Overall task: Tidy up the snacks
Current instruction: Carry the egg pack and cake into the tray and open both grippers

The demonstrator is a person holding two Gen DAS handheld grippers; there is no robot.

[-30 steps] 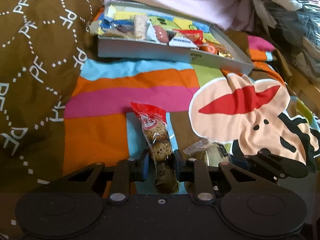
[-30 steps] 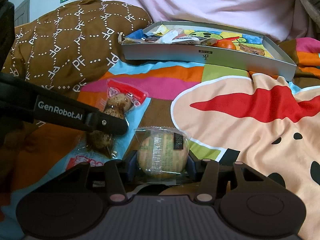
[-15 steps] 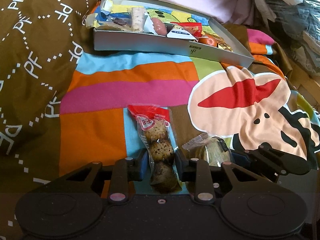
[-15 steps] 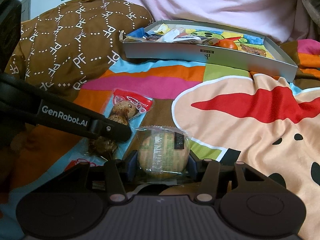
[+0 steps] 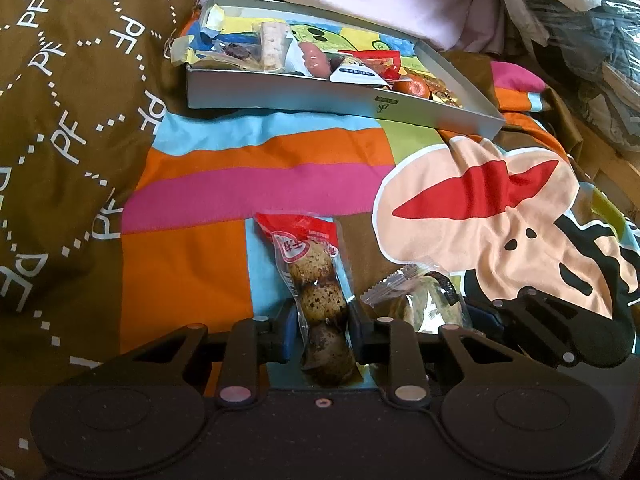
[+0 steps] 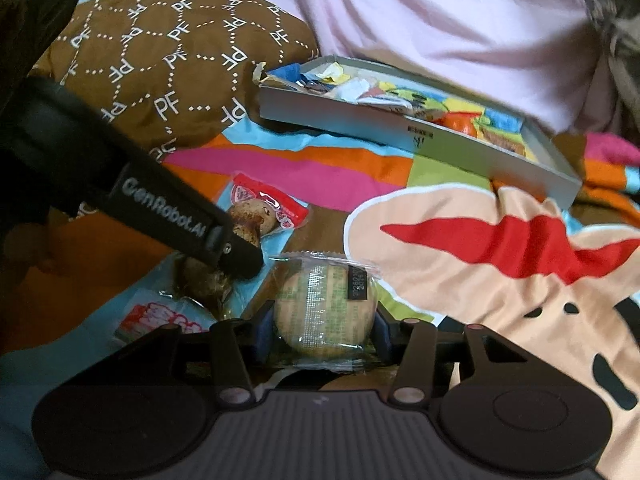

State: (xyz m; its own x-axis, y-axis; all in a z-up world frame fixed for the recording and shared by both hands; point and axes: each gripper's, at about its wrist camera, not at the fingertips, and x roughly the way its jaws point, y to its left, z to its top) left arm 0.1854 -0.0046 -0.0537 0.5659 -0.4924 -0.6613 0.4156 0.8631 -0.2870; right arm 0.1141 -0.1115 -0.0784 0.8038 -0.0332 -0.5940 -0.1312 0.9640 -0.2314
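Moved: grey box [image 6: 416,136] now sits tilted in the right view.
Egg pack [image 5: 316,300]: on bedspread [image 5: 248,176], long axis toward the box, clamped by left gripper [image 5: 322,330].
Round cake [image 6: 325,312]: clamped by right gripper [image 6: 324,330], jaws just closing.
Box: mixed wrapped snacks [image 5: 352,68].

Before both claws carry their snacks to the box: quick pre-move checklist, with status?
1. Left claw shut on the egg packet: ok, pads press its sides.
2. Right claw shut on the round biscuit: ok.
3. Claws apart from each other: cannot tell; the left one's fingers sit right beside the biscuit wrapper.
4. Grey box open and in view beyond the packets: ok.
5. Free space in the box: cannot tell; already crowded with snacks.
6. Bedspread between claws and box free of obstacles: ok.
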